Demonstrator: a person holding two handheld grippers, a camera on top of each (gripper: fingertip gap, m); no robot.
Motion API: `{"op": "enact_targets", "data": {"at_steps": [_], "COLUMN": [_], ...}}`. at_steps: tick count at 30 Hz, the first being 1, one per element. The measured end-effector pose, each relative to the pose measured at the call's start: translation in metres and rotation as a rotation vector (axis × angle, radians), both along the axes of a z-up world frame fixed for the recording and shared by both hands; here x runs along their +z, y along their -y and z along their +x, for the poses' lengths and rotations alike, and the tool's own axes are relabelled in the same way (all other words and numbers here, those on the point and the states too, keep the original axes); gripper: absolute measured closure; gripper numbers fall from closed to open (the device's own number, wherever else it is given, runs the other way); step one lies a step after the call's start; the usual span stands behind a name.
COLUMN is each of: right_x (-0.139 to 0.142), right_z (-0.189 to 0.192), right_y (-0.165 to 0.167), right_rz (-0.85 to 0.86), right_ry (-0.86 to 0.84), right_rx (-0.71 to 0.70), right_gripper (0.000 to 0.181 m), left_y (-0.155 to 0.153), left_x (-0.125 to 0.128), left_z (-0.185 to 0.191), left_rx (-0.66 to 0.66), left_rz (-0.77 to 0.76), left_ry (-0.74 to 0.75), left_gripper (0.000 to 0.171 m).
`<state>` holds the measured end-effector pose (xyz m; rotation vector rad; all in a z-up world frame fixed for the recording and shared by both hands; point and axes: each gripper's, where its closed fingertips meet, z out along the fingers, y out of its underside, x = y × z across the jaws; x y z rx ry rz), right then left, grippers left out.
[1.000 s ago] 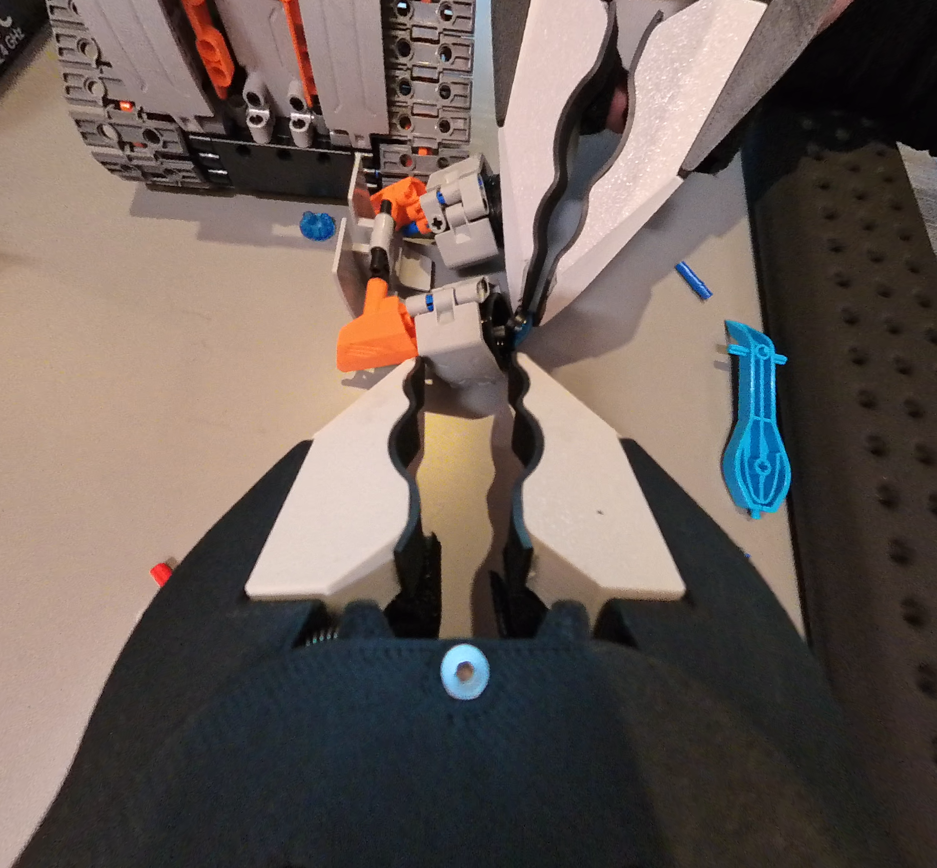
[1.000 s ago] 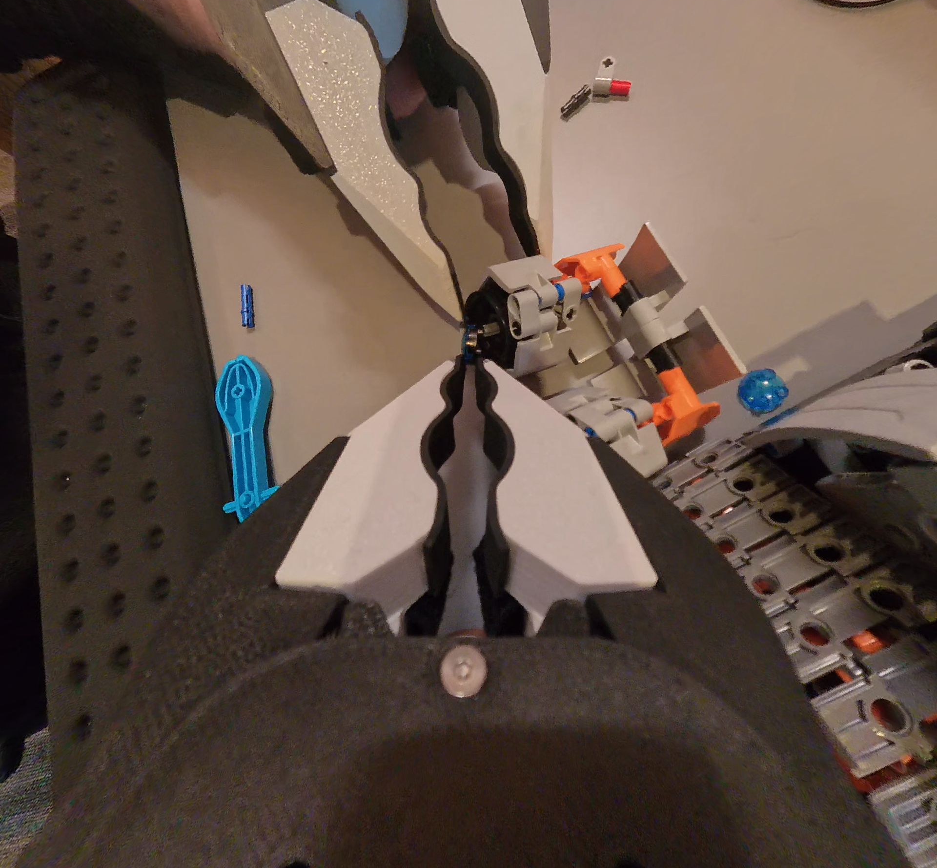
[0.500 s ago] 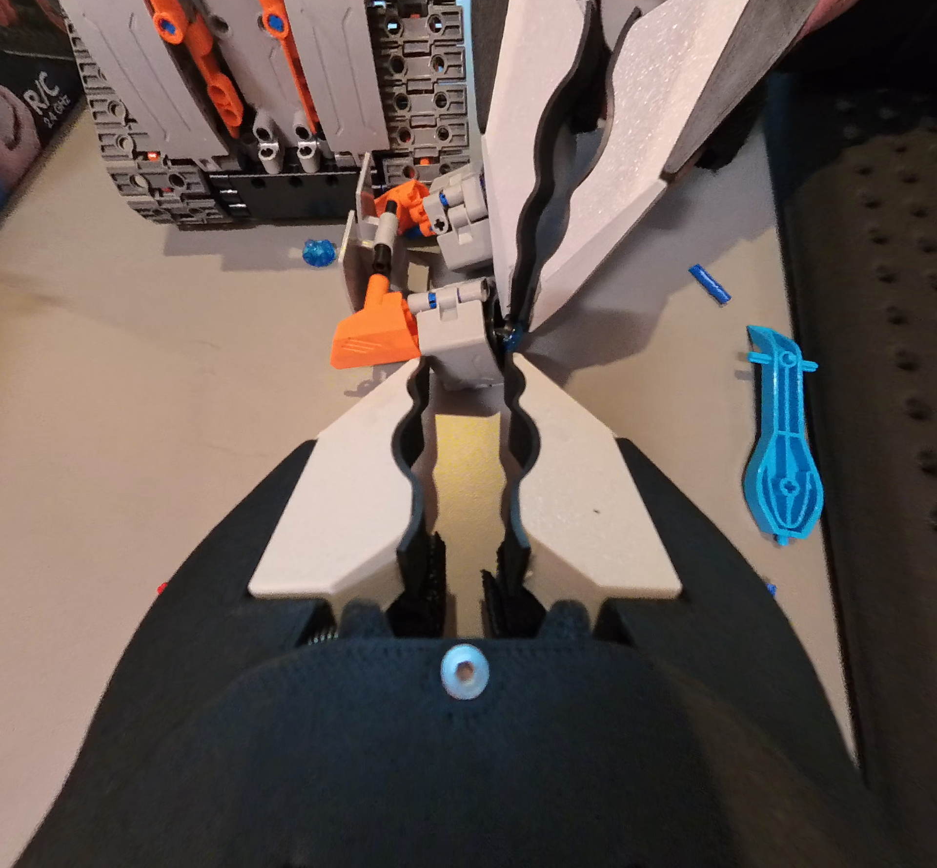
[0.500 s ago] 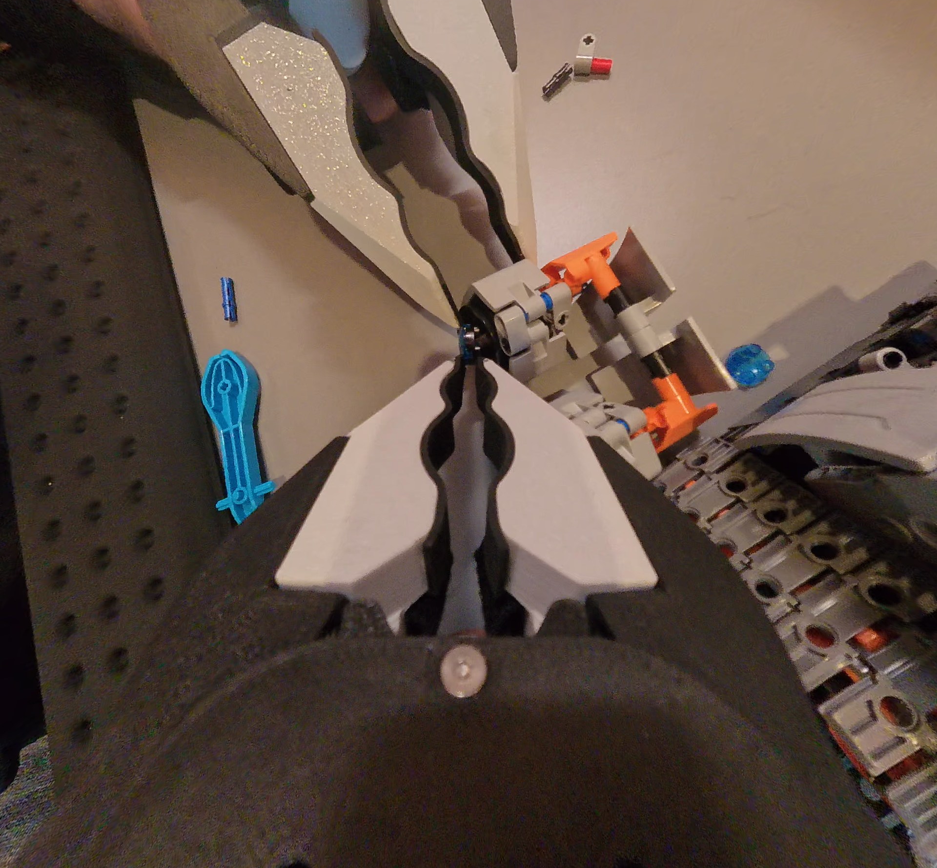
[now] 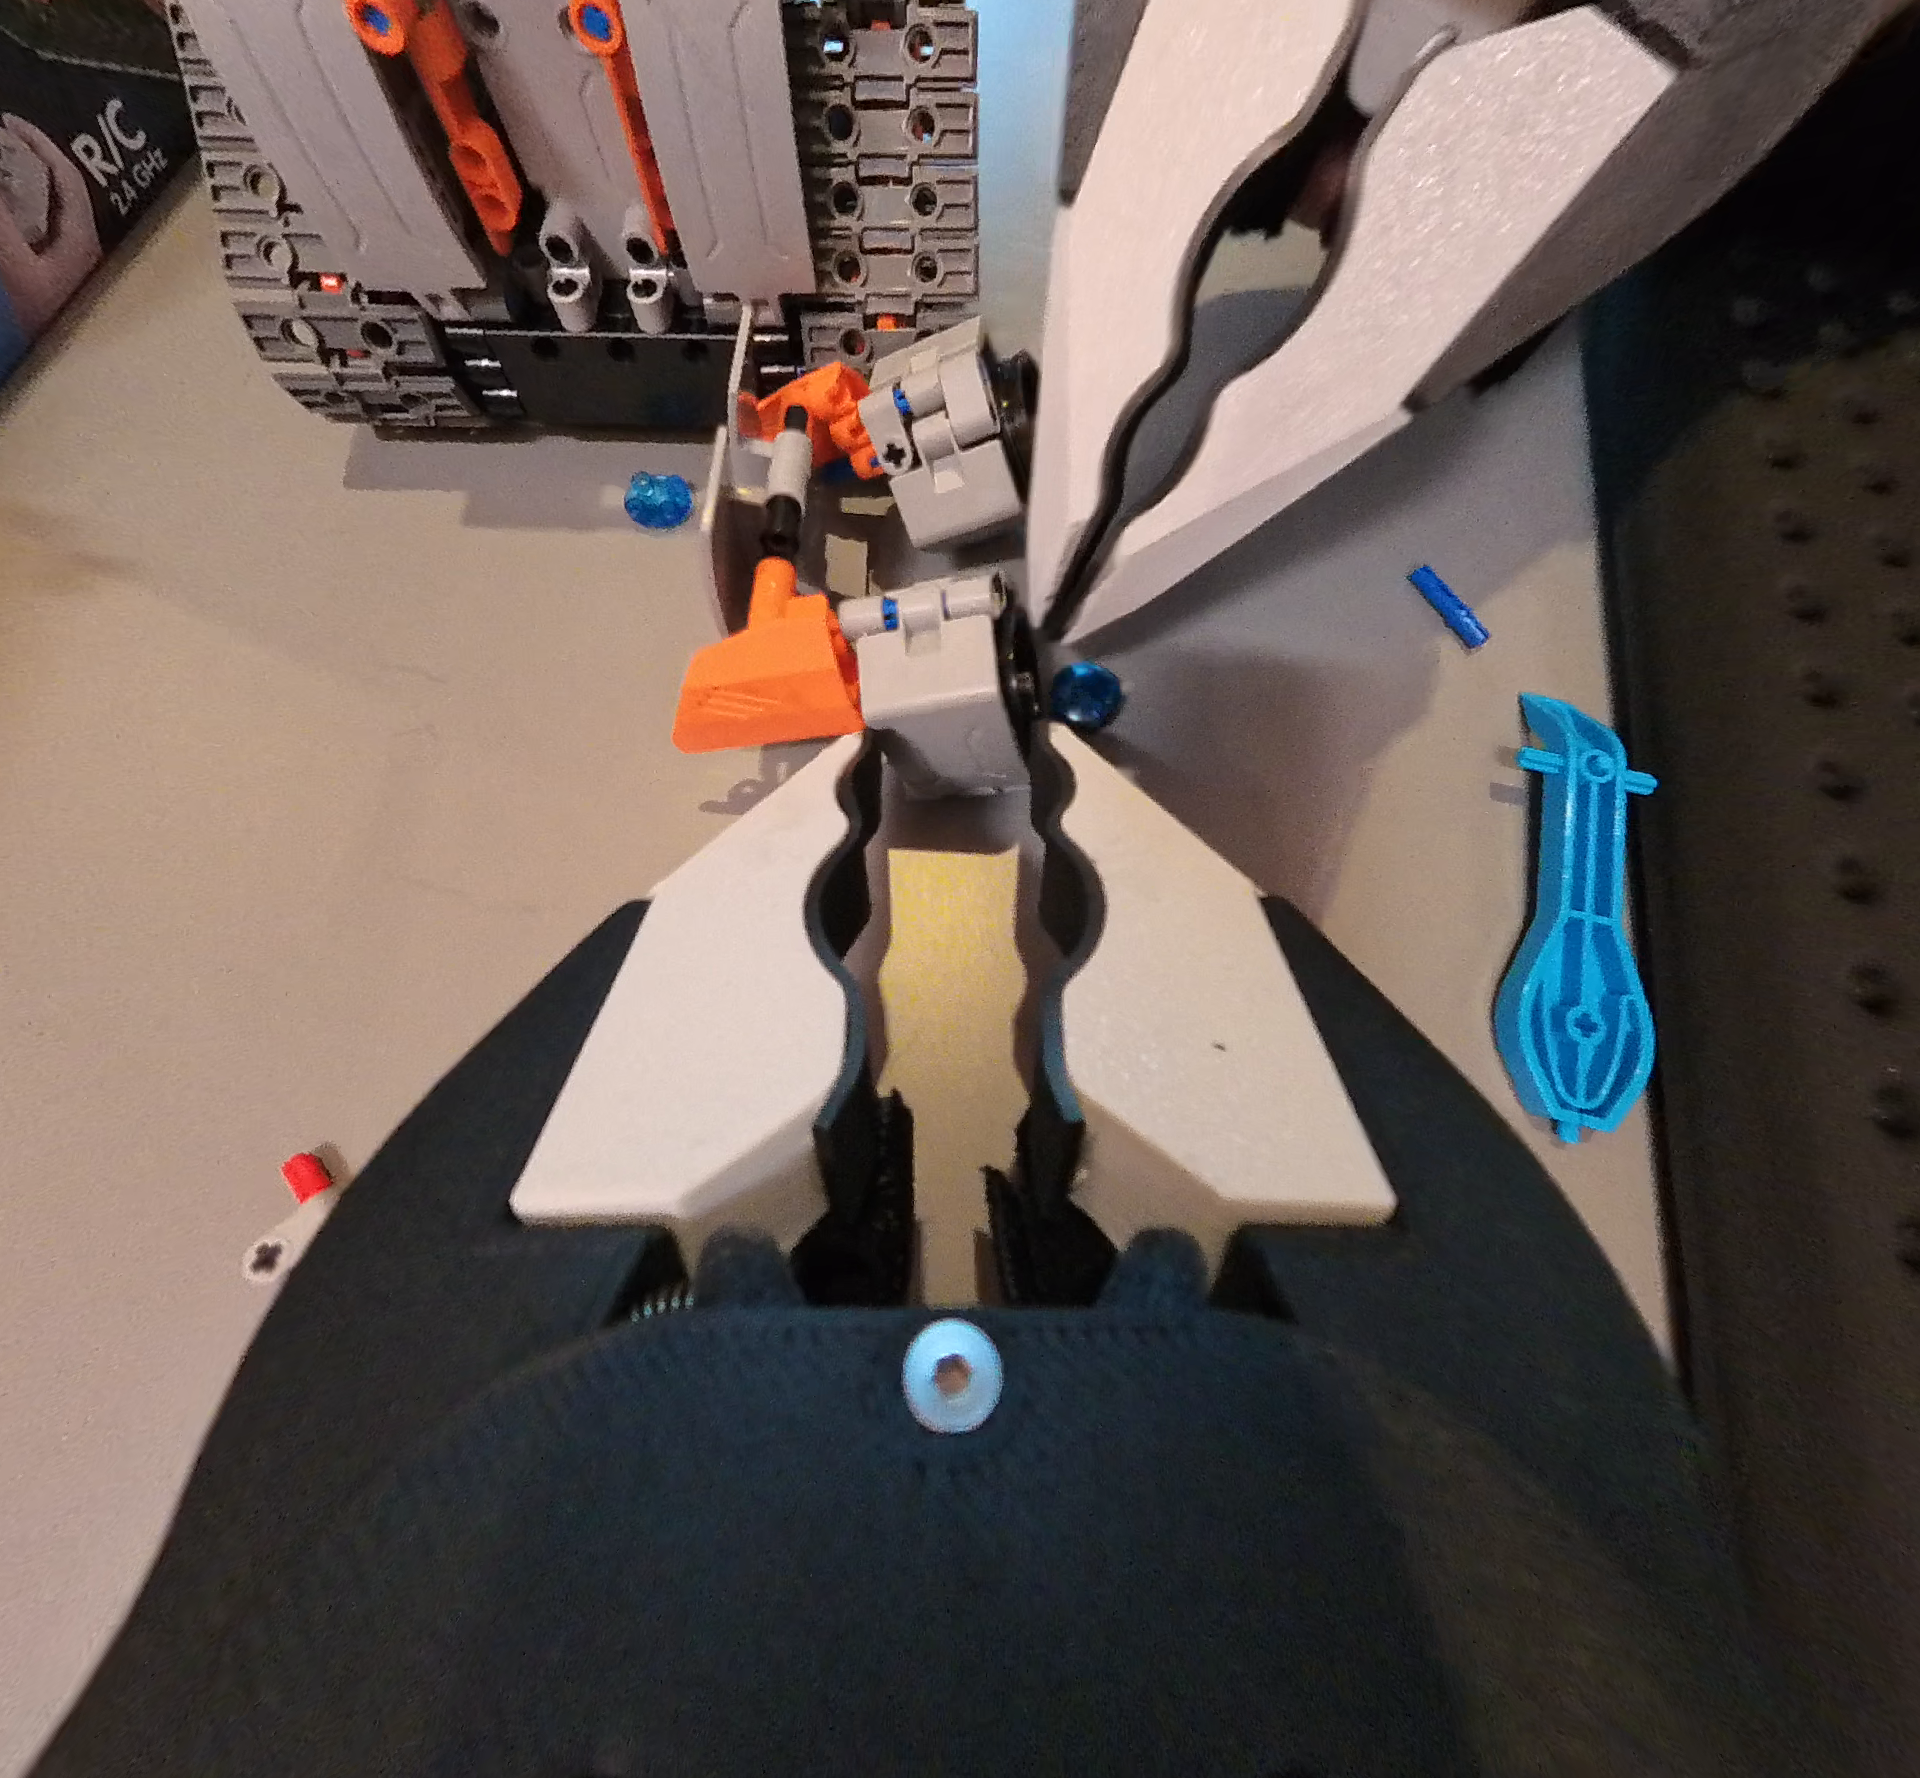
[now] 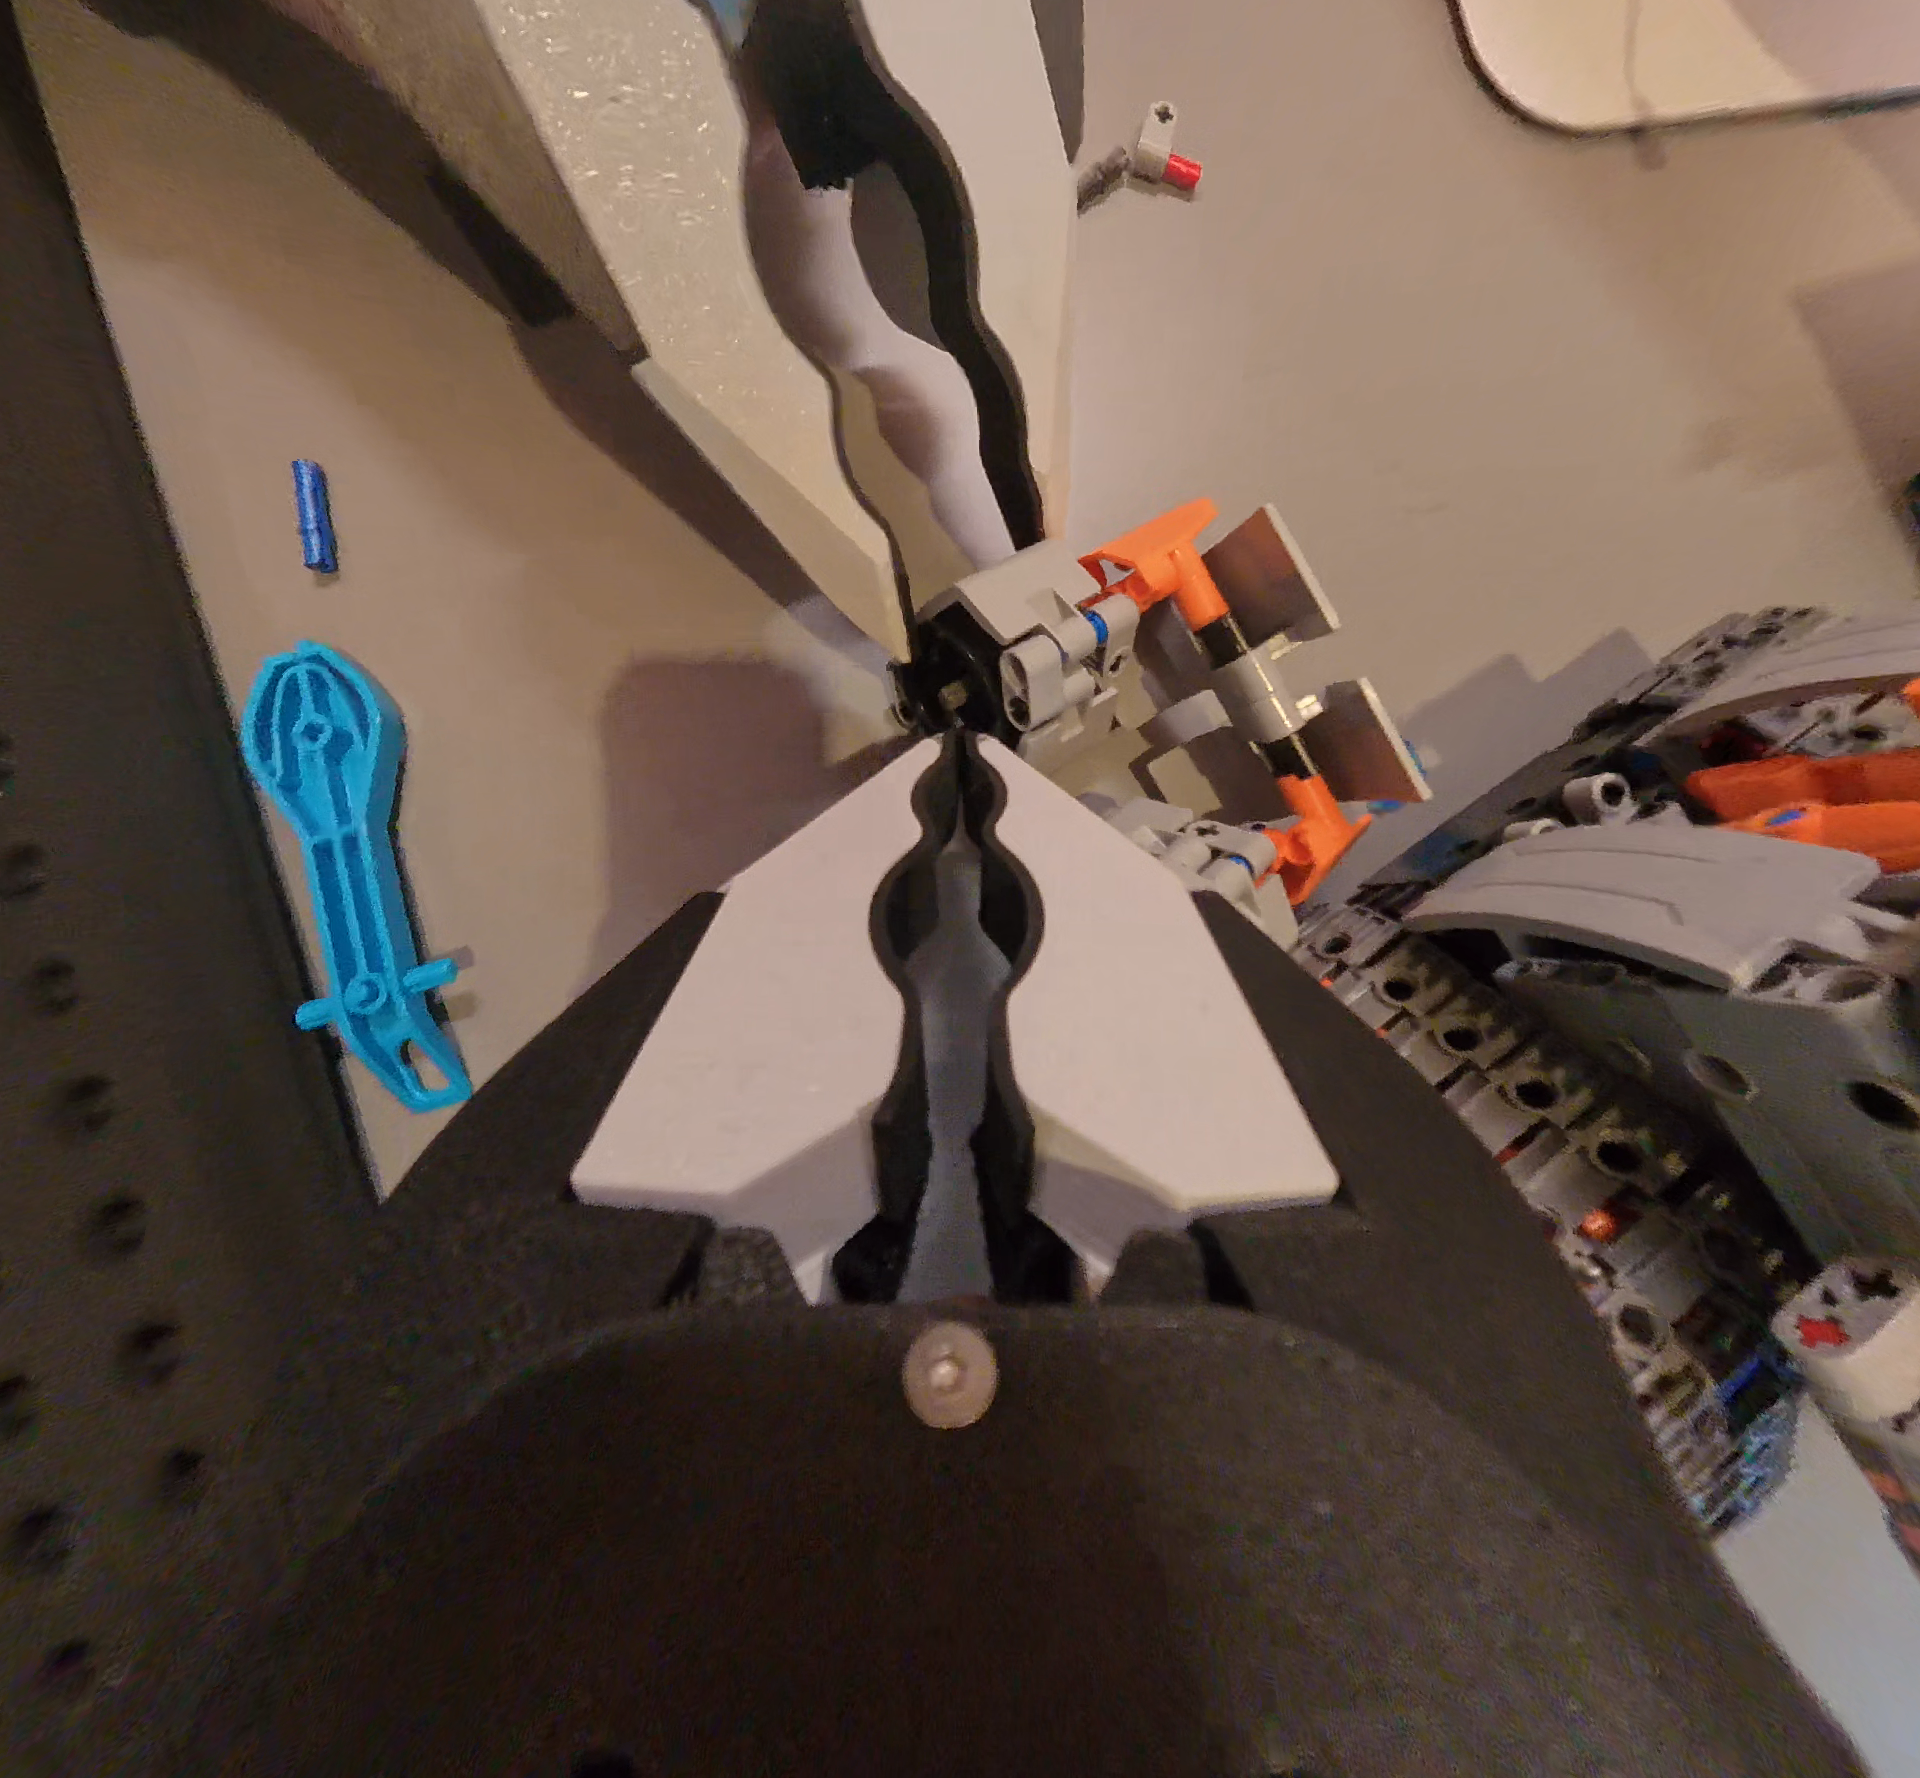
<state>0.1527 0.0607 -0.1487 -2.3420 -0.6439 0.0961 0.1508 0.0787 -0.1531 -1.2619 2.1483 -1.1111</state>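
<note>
My left gripper (image 5: 951,760) is shut on the grey block of a small grey-and-orange brick assembly (image 5: 925,679) and holds it over the tan table. It also shows in the right wrist view (image 6: 966,585), coming in from the top onto the assembly (image 6: 1049,648). My right gripper (image 6: 956,741) is shut, with its tips at the assembly's black round end (image 6: 935,679). I see nothing between its tips. In the left wrist view it (image 5: 1047,629) reaches in from the upper right. A small dark blue round piece (image 5: 1086,694) sits just below its tips, beside the black end.
A large grey-and-orange tracked brick model (image 5: 520,118) stands behind the assembly, also in the right wrist view (image 6: 1662,1001). A blue separator tool (image 5: 1574,949), a blue pin (image 5: 1447,603), a clear blue stud (image 5: 658,499) and a red-tipped piece (image 5: 296,1209) lie on the table. A black perforated mat (image 5: 1766,793) borders it. Both grippers' tips are close together, under 4 cm apart.
The right gripper's tips have drawn back a little from the dark blue round piece they pinched; it now shows free beside the black end. The left gripper keeps its hold.
</note>
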Motion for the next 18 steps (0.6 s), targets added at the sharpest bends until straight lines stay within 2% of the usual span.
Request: {"op": "enact_targets", "data": {"at_steps": [2,4,8,12,18], "right_x": [0.005,0.000,-0.010,-0.025,-0.028], "right_z": [-0.002,-0.006,-0.011,-0.005,-0.009], "right_y": [0.006,0.016,0.019,0.015,0.011], "right_rz": [0.019,-0.014,-0.039,-0.091,-0.112], "right_ry": [0.016,0.033,0.063,0.082,0.015], "right_rx": [0.044,0.111,0.154,0.098,0.078], "right_gripper": [0.181,0.174,0.161,0.162,0.168], "left_y": [-0.001,-0.005,-0.016,-0.020,-0.018], "left_x": [0.000,0.001,0.002,0.000,0.001], "left_z": [-0.002,-0.005,-0.012,-0.023,-0.034], "left_rx": [0.011,0.029,0.084,0.126,0.146], "left_rz": [-0.014,-0.023,-0.038,-0.055,-0.075], "left_ry": [-0.011,-0.017,-0.037,-0.054,-0.058], "left_gripper": [0.145,0.146,0.146,0.146,0.145]}}
